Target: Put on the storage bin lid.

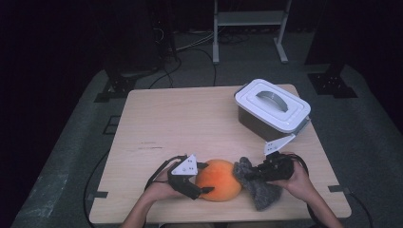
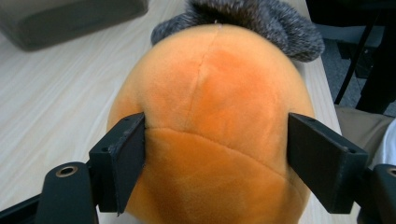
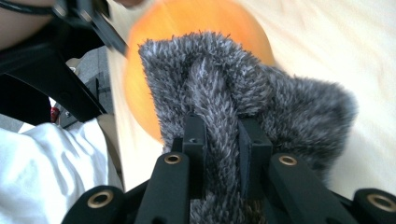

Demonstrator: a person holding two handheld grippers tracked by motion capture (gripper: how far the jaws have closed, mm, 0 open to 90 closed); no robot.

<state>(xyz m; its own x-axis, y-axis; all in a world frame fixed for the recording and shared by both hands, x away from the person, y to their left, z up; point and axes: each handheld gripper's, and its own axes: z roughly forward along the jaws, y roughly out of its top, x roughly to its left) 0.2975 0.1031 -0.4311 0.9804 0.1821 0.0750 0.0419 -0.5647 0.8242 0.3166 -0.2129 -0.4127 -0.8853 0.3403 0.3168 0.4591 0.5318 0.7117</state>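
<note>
A round orange plush ball (image 1: pixel 222 181) rests near the table's front edge. My left gripper (image 1: pixel 205 177) straddles it from the left. In the left gripper view both jaws of that gripper (image 2: pixel 215 144) press against the sides of the ball (image 2: pixel 219 88). A grey fuzzy cloth (image 1: pixel 260 194) lies just right of the ball and touches it. My right gripper (image 1: pixel 248 175) is shut on a raised fold of it. The right gripper view shows the fold pinched between that gripper's (image 3: pixel 222 135) jaws, with the grey fuzzy cloth (image 3: pixel 299 107) bunched ahead and the ball (image 3: pixel 187 18) beyond.
A dark box with a white handled lid (image 1: pixel 272 107) stands at the back right of the wooden table (image 1: pixel 180 118). The box (image 2: pixel 65 18) also appears in the left gripper view. Black stands and cables sit on the floor behind the table.
</note>
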